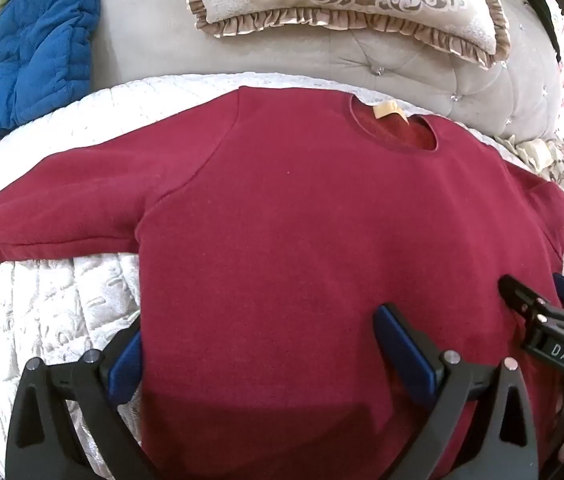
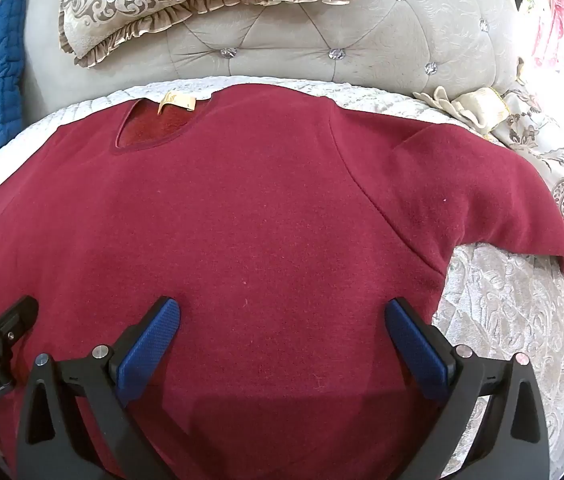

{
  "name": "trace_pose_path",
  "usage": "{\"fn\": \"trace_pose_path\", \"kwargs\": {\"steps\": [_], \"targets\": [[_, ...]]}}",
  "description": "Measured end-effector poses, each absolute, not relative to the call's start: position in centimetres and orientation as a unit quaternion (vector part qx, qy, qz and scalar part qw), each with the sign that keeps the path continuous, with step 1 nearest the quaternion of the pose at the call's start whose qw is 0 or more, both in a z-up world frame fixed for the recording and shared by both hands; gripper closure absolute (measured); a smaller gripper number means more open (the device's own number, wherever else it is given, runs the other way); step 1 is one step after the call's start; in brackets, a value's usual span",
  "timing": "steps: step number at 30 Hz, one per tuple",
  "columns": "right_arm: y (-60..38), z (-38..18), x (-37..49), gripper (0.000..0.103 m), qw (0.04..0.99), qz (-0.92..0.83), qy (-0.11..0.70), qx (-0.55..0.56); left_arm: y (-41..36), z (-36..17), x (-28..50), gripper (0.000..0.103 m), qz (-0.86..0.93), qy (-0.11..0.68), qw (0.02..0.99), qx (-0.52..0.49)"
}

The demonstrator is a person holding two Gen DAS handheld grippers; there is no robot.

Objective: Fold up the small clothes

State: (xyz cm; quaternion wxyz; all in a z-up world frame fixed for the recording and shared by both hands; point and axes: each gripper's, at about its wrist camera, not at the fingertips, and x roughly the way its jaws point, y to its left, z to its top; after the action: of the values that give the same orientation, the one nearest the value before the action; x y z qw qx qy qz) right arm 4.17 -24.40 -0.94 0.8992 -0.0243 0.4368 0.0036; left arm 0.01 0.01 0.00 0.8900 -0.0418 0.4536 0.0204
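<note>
1. The sweater (image 1: pixel 302 220) is being shown spread flat on the quilt (image 1: pixel 42 320), filling mid-frame in both views.
2. The left gripper (image 1: pixel 258 356) and right gripper (image 2: pixel 282 340) are being held low in frame over the hem area, fingers wide apart, nothing gripped.
3. The fabric is being judged soft, light and limp; sleeve cuffs or hem corners are being judged the best holds.
4. The collar (image 2: pixel 154 128) is pointing to the top of frame; sleeves are extending left and right.
</note>
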Motion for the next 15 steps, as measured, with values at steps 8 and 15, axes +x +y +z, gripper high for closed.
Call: {"fn": "trace_pose_path", "kwargs": {"steps": [8,15], "targets": [[-24.41,-0.94,4.17,0.014,0.899,0.003,0.437,-0.025,0.00,0.00,0.00,0.000,0.021,0.453,0.890,-0.041],[-24.41,-0.96,4.18,0.014,0.899,0.003,0.437,-0.025,0.02,0.00,-0.01,0.000,0.021,0.454,0.890,-0.041]]}}
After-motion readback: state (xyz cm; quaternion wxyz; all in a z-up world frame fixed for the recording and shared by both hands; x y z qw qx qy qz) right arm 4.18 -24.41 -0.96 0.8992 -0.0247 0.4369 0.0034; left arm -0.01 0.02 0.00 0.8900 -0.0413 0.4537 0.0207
